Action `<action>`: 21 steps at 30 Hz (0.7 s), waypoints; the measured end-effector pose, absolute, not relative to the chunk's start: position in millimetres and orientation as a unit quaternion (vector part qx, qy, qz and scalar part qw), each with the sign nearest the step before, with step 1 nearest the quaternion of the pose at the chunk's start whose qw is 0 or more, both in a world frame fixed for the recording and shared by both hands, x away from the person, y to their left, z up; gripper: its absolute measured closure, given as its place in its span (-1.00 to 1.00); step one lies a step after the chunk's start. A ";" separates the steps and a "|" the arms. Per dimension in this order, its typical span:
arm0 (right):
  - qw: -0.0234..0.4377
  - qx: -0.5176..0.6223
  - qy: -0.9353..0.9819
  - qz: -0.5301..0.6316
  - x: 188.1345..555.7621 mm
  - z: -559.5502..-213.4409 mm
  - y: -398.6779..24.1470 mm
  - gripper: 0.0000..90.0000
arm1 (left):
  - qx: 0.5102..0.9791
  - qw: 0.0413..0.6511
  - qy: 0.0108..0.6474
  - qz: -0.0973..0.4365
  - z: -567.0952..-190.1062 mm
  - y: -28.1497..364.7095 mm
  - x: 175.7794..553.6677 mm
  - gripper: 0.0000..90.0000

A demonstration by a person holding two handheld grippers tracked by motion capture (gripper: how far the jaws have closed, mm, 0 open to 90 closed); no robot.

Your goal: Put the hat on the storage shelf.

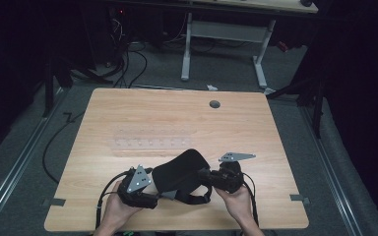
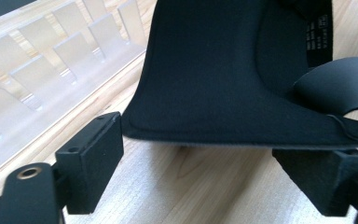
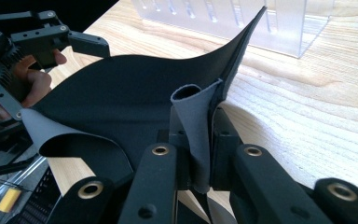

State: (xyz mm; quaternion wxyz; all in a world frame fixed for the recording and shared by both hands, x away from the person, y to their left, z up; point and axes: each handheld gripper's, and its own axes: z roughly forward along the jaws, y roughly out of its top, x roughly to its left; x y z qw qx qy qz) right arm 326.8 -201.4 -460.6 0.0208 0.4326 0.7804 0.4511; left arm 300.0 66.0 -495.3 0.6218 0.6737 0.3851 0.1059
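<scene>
At the left of the high view we see the left gripper held low over the near edge of the light wooden tabletop, with a hand wrapped around its body. In the left gripper view its jaws stand wide apart, one on each side of the lower edge of the black soft fabric eye mask, and neither pad presses on the fabric. Behind it, farther up the tabletop, lies a clear plastic rack with upright dividers. The mask arches between the two grippers just above the tabletop, its black strap looping down toward the near edge. At the right, the right gripper has its jaws clamped narrow on a folded pinch of the mask's edge, as the right gripper view shows up close.
</scene>
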 end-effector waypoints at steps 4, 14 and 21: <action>0.017 0.432 0.776 0.459 327.2 -458.6 -201.8 0.84 | 0.675 0.621 0.384 0.107 -494.5 65.1 299.4 -0.57; 0.003 0.416 0.777 0.472 327.7 -454.3 -194.1 0.84 | 0.676 0.624 0.370 0.127 -494.0 59.0 297.0 -0.27; 0.005 0.406 0.780 0.476 330.2 -450.4 -186.1 0.82 | 0.673 0.629 0.372 0.116 -490.3 64.7 297.2 -0.05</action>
